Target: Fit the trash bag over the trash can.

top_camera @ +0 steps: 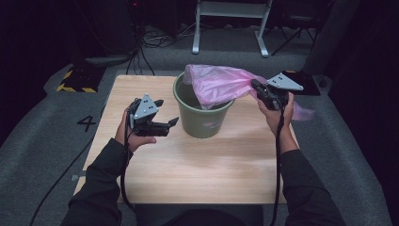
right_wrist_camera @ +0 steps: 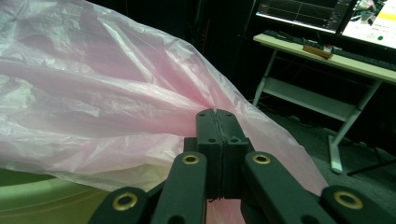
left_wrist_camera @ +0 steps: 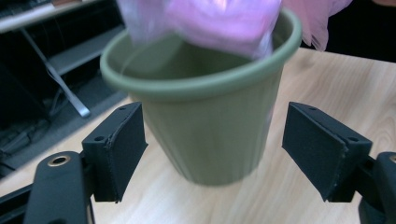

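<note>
A green plastic bucket [top_camera: 202, 115] stands upright on the wooden table [top_camera: 188, 169], a little past its middle. A thin pink plastic bag [top_camera: 219, 84] drapes over the bucket's far rim and stretches out to the right. My right gripper [top_camera: 256, 87] is shut on the bag's right end, held above the table's right side. In the right gripper view the closed jaws [right_wrist_camera: 217, 119] pinch the pink bag [right_wrist_camera: 93, 93] over the bucket rim [right_wrist_camera: 37, 200]. My left gripper [top_camera: 167, 111] hangs open just left of the bucket. Its pads [left_wrist_camera: 119, 149] stand wide, with the bucket [left_wrist_camera: 210, 135] beyond them, untouched.
A white desk frame [top_camera: 230, 23] and cables lie on the floor behind the table. A yellow-and-black striped block [top_camera: 75, 80] sits off the table's far left corner. A desk with monitors [right_wrist_camera: 327, 51] stands beyond the right gripper.
</note>
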Tool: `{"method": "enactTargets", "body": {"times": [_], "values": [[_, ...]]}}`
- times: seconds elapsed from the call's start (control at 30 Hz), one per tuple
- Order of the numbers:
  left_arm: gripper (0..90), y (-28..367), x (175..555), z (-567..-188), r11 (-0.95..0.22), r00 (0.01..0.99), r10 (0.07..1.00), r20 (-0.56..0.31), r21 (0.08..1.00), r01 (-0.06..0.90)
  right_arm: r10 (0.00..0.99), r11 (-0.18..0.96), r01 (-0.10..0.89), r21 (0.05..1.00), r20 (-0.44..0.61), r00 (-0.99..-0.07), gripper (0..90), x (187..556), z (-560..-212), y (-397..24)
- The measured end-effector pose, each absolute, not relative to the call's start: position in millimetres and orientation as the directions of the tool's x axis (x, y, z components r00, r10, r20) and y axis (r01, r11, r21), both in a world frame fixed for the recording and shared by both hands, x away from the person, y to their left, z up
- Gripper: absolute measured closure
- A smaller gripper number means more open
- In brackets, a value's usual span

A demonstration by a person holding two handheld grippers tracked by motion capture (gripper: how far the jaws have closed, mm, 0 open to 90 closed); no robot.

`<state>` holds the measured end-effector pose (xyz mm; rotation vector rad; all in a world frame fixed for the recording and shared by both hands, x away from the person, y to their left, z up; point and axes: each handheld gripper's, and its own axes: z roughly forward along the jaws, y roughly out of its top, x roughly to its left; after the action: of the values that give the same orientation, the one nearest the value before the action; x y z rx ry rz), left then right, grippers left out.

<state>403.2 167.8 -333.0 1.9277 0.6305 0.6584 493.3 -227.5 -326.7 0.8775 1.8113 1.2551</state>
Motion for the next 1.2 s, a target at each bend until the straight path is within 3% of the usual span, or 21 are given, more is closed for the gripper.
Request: {"method": "enactTargets", "body": {"times": [0.3,0.7,1.2], "values": [[22.5,141,418,-312,-0.406,0.73,0.653,0.201,0.907,0.114,0.848,0.309,0.102,0.946,-0.225,-0.48,89.5,489,-326,-225],[22.6,142,437,-306,-0.397,0.71,0.678,0.189,0.907,0.138,0.784,0.455,0.022,0.89,-0.388,-0.484,89.4,472,-325,-208],[23.0,125,452,-302,-0.41,0.725,0.662,0.19,0.901,0.138,0.733,0.531,-0.019,0.847,-0.47,-0.492,89.3,464,-322,-211]]}}
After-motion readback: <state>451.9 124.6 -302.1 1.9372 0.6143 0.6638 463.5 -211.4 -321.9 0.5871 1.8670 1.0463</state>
